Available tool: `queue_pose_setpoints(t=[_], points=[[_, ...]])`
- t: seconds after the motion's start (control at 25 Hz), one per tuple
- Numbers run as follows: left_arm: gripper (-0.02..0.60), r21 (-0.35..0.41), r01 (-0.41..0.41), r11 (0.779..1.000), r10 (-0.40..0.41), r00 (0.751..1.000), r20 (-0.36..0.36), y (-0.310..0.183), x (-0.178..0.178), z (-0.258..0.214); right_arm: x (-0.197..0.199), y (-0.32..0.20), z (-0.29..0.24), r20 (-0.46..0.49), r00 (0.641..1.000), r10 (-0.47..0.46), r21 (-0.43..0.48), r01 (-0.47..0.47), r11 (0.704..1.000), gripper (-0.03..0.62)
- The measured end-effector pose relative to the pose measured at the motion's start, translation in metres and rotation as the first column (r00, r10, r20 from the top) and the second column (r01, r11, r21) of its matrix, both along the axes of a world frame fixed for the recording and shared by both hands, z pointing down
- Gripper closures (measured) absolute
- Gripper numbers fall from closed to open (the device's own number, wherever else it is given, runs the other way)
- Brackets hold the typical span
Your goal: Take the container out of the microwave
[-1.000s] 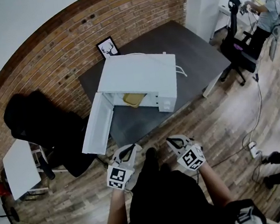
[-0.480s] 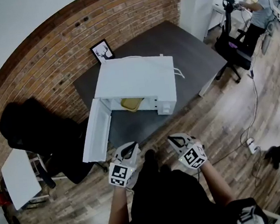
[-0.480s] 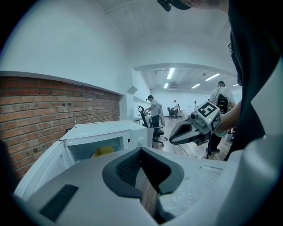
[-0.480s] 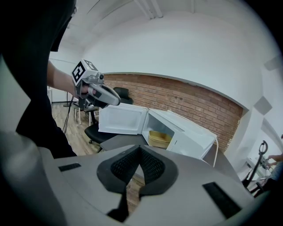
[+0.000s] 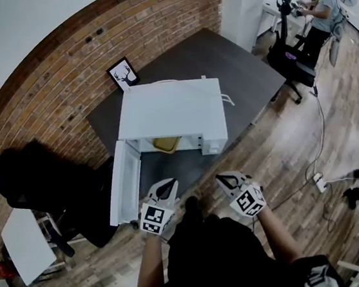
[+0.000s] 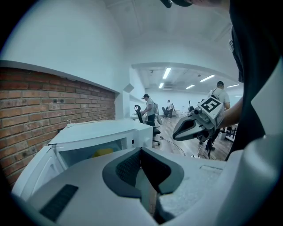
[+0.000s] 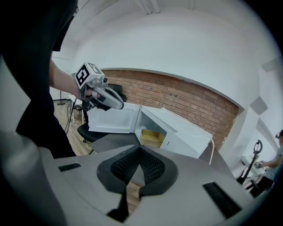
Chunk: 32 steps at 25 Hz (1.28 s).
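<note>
A white microwave (image 5: 172, 111) stands on a dark grey table (image 5: 241, 67) with its door (image 5: 122, 182) swung open to the left. Inside it sits a yellow container (image 5: 166, 144), also seen in the right gripper view as the container (image 7: 152, 138) and faintly in the left gripper view (image 6: 103, 152). My left gripper (image 5: 167, 188) and right gripper (image 5: 227, 180) hang side by side in front of the table edge, well short of the microwave. Both are shut with nothing held. The left gripper (image 6: 141, 152) and right gripper (image 7: 139, 150) show jaws pressed together.
A framed deer picture (image 5: 122, 74) leans on the brick wall (image 5: 60, 70) behind the microwave. A black chair (image 5: 48, 182) and a small white table (image 5: 26, 246) stand at left. An office chair (image 5: 296, 60) and a person (image 5: 321, 2) are at far right. Cables (image 5: 317, 178) lie on the wood floor.
The view has shifted closer to the table; the microwave sits nearer and lower in frame. Both grippers stay shut and empty in about the same place before me.
</note>
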State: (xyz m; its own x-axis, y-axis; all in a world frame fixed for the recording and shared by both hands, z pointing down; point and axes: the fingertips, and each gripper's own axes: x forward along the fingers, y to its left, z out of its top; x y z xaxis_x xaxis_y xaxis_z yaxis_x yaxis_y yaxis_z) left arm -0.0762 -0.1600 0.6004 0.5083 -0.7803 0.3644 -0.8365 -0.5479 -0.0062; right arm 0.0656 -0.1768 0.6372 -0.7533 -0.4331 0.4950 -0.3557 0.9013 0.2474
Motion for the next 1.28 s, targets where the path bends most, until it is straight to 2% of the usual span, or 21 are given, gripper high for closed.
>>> queue_pose_setpoints(t=[0.52,0.92,1.16,1.28], points=[[0.578,-0.072,-0.117,0.991,0.120,0.992,0.042,-0.059,-0.017,0.056,-0.011,-0.028,0.017,-0.052,0.997,0.065,-0.007,-0.065,0.998,0.595],[0.578,-0.121,-0.190,0.974,0.201,0.975,0.095,-0.092,-0.024,0.087,-0.032,-0.039,0.023,-0.092,0.995,0.044,0.008,-0.044,0.999,0.595],[0.578,-0.145,-0.197,0.970,0.215,0.969,0.119,-0.109,-0.028,0.105,-0.036,-0.039,0.026,-0.122,0.992,0.025,0.013,-0.023,1.000,0.594],[0.578,-0.156,-0.195,0.968,0.218,0.964,0.154,-0.117,-0.029,0.116,-0.034,-0.041,0.027,-0.124,0.992,0.036,0.008,-0.035,0.999,0.594]])
